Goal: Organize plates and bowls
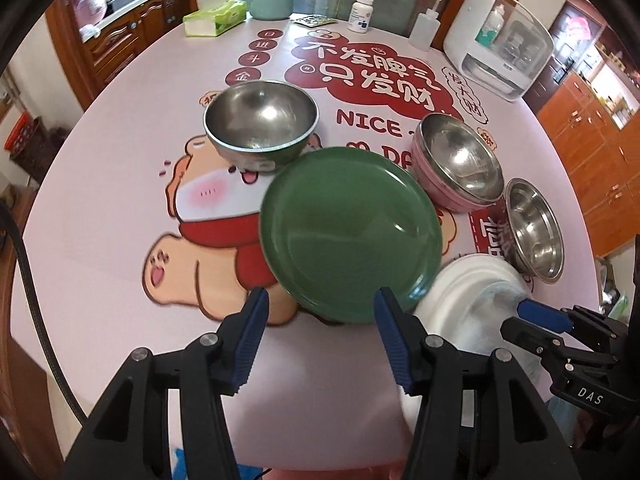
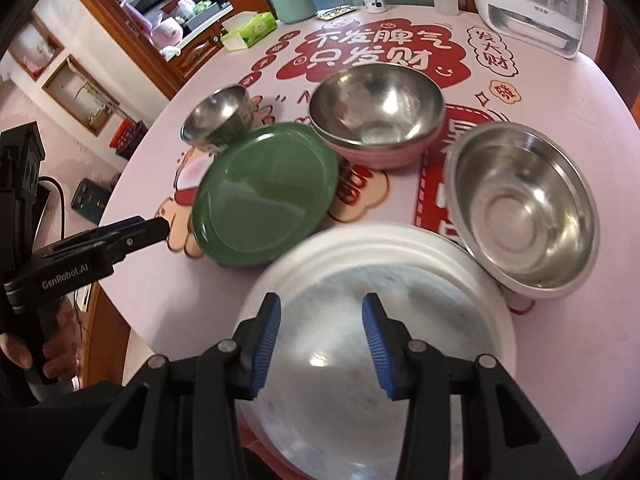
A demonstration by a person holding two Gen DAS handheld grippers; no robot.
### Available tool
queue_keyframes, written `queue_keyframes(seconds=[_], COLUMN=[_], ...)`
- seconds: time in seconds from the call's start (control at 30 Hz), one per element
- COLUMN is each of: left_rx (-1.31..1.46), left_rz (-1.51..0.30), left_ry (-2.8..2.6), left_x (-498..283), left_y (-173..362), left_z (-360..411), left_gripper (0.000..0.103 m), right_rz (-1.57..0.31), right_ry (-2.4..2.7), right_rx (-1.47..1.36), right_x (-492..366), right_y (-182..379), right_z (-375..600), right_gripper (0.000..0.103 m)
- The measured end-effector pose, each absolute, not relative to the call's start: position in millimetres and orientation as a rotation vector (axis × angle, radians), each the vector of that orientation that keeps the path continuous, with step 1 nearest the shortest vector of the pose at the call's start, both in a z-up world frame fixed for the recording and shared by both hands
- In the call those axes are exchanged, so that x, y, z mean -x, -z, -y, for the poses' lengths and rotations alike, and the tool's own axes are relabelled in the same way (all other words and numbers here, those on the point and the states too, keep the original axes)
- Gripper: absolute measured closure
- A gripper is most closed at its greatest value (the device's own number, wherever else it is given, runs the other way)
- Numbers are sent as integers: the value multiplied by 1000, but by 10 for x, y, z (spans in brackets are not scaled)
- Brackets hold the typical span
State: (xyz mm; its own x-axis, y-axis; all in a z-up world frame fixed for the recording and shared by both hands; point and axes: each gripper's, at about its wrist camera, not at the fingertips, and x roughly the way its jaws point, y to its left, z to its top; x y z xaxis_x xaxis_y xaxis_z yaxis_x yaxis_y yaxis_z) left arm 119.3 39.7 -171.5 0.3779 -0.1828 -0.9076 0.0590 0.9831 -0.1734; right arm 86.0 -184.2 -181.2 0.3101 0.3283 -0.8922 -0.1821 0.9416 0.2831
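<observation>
Roughly, taking the green plate as the landmark and going from left to right:

Left gripper [image 1: 320, 320]: released, fingers spread and holding nothing, hovering just short of the green plate's near rim, with the rim between the two blue pads.

Green-sided bowl [image 1: 261, 124]: beyond the green plate, up and to its left, steel inside; its base sits close against the plate's far edge, so a lifted plate could nudge it.

Green plate [image 1: 352, 232]: flat on the pink tablecloth [image 1: 100, 208], middle of the group. My judgement is that this is the piece to take with the left tool; a pinch on the near rim, fingers above and below the lip, should hold better than any grab across the face.

Pink bowls [image 1: 456, 164]: beyond and to the right of the green plate, apparently two nested, upright.

White plate [image 2: 372, 320]: near-right of the green plate, its edge close to or just over the green rim; I cannot tell which.

Right gripper [image 2: 320, 340]: also released and empty, poised over the white plate's centre. It probably needs to drop to the rim before closing.

Steel bowl [image 2: 524, 208]: farthest right of the green plate, upright, beside the white plate's far edge.

Advice: move one plate at a time, lifting clear before sliding sideways.
</observation>
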Motion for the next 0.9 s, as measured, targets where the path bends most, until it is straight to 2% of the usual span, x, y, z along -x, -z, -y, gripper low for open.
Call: queue_keyframes(seconds=[0.33,0.57,0.9], left_rx=[71,47,110], left_rz=[-1208,-1270,-1352], left_ry=[243,290,367], left_x=[-1553,-1788,-2017], left_y=[1812,1992,2264], left_z=[-620,-724,-833], left_gripper=[49,45,45], right_rz=[-1141,-1074,-1072], right_ry=[-222,-138,-85], right_rx=[-242,-337,-483], right_x=[-977,-1007,-1132], right_y=[1868,1928,2108], right_z=[1639,1627,1707], right_gripper=[60,60,60])
